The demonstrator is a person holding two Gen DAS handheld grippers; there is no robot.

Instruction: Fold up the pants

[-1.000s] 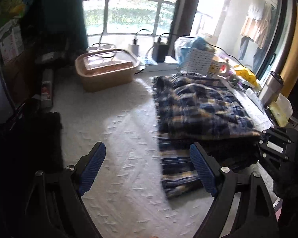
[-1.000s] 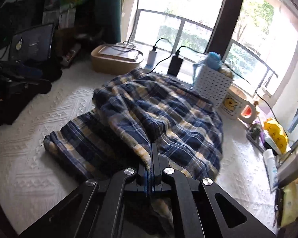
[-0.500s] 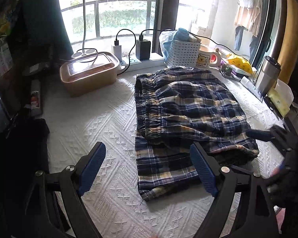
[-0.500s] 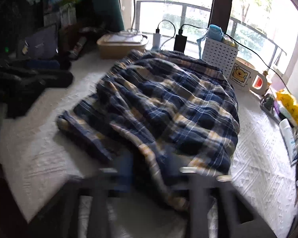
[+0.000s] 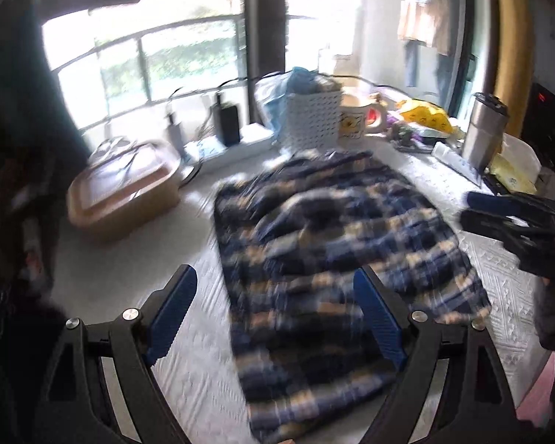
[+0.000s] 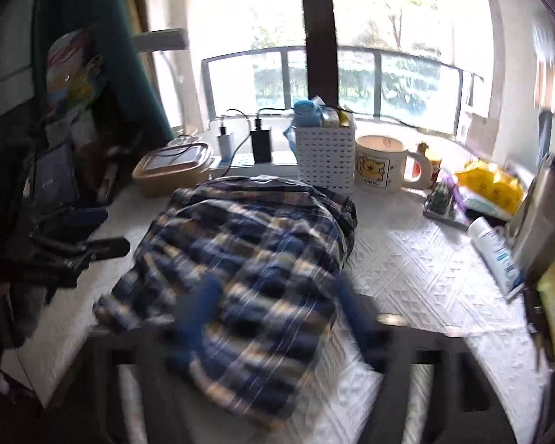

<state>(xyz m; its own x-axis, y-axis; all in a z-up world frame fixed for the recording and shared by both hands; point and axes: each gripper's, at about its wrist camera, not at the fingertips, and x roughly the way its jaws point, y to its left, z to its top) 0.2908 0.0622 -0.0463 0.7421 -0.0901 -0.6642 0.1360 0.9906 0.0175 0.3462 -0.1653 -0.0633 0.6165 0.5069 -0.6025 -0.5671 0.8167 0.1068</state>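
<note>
The blue and tan plaid pants [image 5: 333,259] lie folded over on the white textured table cover [image 5: 188,373], also in the right wrist view [image 6: 248,259]. My left gripper [image 5: 277,314] is open and empty, raised above the near end of the pants. It shows at the left of the right wrist view [image 6: 88,233]. My right gripper [image 6: 273,314] is open and empty, blurred by motion, above the near edge of the pants. It appears at the right in the left wrist view [image 5: 499,211].
A tan lidded box [image 5: 125,192], chargers [image 6: 261,140], a white perforated basket [image 6: 325,155] and a bear mug [image 6: 381,162] stand along the window. A steel tumbler [image 5: 484,133], a tube [image 6: 495,255] and yellow packets [image 6: 492,181] crowd the right side.
My right gripper has let go of the pants, opened and pulled back up. The folded-over pants now lie flat. Both grippers have lifted and both views are blurred by motion.
</note>
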